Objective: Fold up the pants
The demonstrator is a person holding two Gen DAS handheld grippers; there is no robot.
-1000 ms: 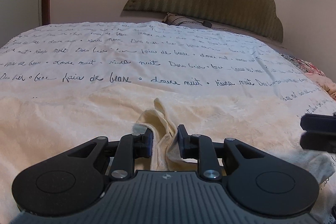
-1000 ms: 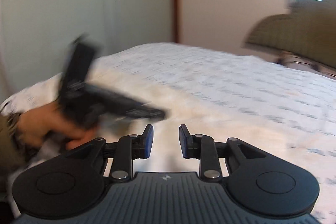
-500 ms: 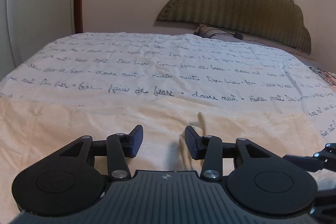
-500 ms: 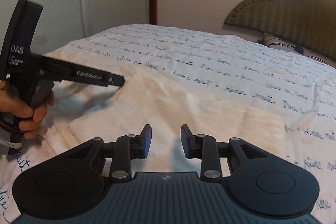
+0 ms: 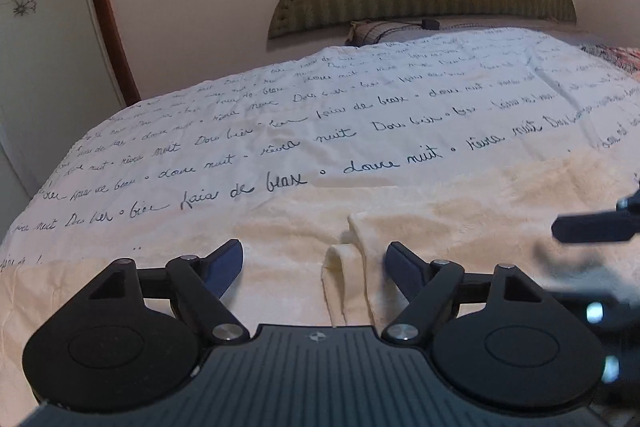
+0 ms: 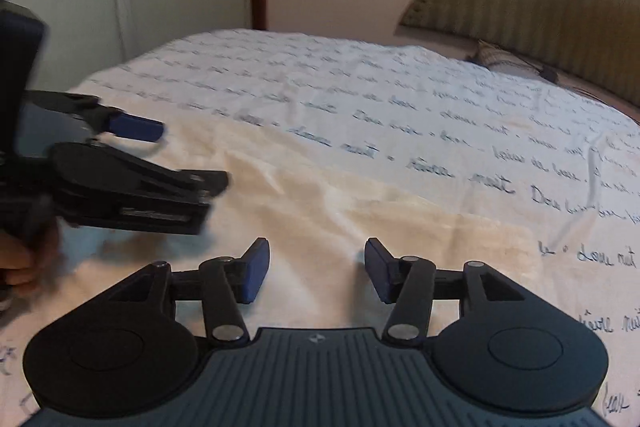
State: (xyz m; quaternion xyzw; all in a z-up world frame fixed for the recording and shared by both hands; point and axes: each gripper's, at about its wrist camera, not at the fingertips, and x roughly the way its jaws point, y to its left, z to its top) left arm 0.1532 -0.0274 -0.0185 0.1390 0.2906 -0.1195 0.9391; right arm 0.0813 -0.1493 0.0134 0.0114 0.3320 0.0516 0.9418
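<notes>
Cream fleece pants (image 5: 360,267) lying flat on the script-printed bedspread (image 5: 360,131), a raised fold ridge sitting just ahead of and between the fingers of the left gripper (image 5: 314,259), untouched. Left jaws just opening wide, nothing pinched; right gripper (image 6: 317,269) also just opening, standing half-wide and empty over the cloth. Likely handling soft, light, floppy, clinging; best pinching at hem or fold edge.

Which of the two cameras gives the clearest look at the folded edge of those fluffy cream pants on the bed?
The left wrist view: the fluffy cream pants show a crisp rolled fold between the open left gripper. The right wrist view shows only blurred cream fabric, no distinct fold.
</notes>
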